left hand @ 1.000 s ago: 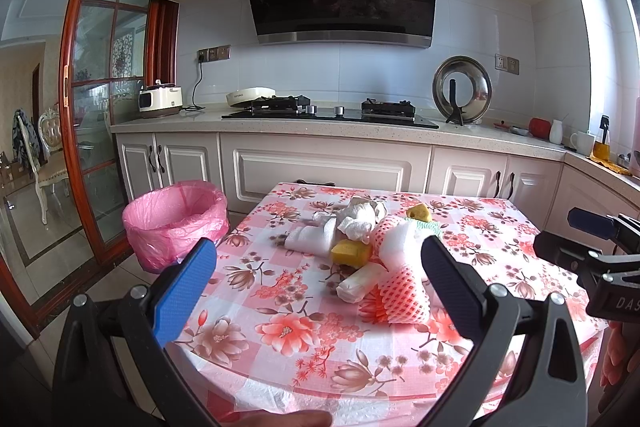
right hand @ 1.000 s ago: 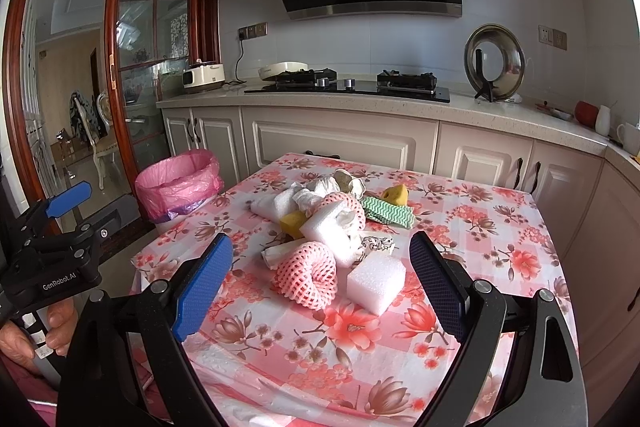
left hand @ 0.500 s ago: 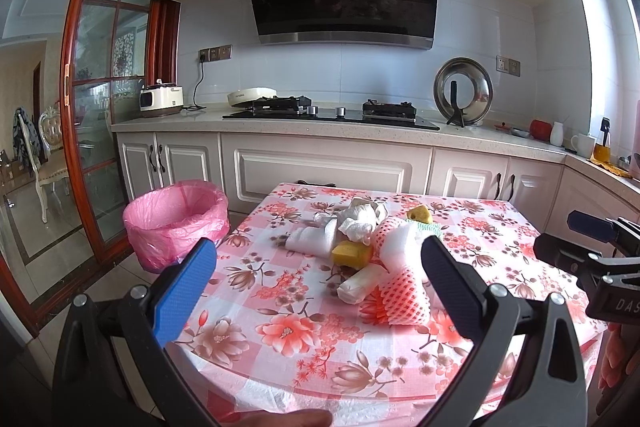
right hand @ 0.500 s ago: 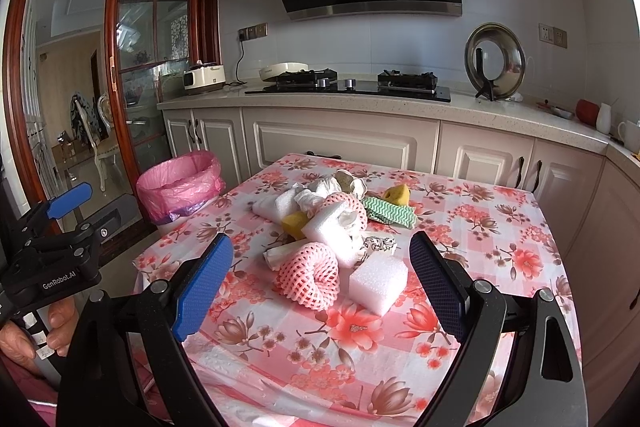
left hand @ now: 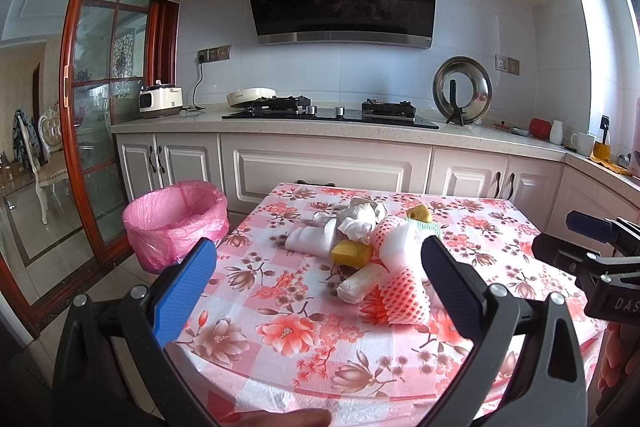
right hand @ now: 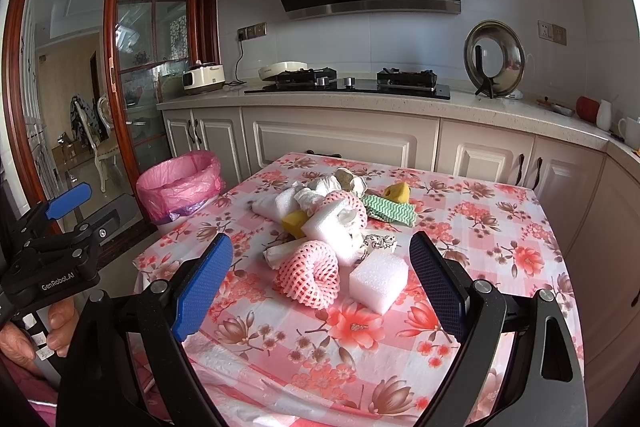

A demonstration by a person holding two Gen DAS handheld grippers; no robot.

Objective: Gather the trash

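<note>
A heap of trash lies mid-table: a pink foam net [right hand: 310, 277], a white foam block [right hand: 378, 277], a yellow sponge [left hand: 351, 251], crumpled white paper [left hand: 360, 217], a rolled white wrapper [left hand: 358, 283] and a green striped cloth [right hand: 390, 213]. A bin lined with a pink bag [left hand: 176, 219] stands on the floor left of the table. My left gripper [left hand: 318, 287] hangs open above the near table edge, short of the heap. My right gripper [right hand: 320, 281] is open too, its fingers framing the net and block from the near side, holding nothing.
The floral pink tablecloth [right hand: 500, 227] covers the table. Behind it runs a counter with a hob [left hand: 332, 111], a pot lid [left hand: 462, 91] on a stand and cups at the right. A glass sliding door [left hand: 100, 99] is at the left.
Both views have crept slightly closer to the table and heap. Both grippers stay open and nothing on the table has moved.
</note>
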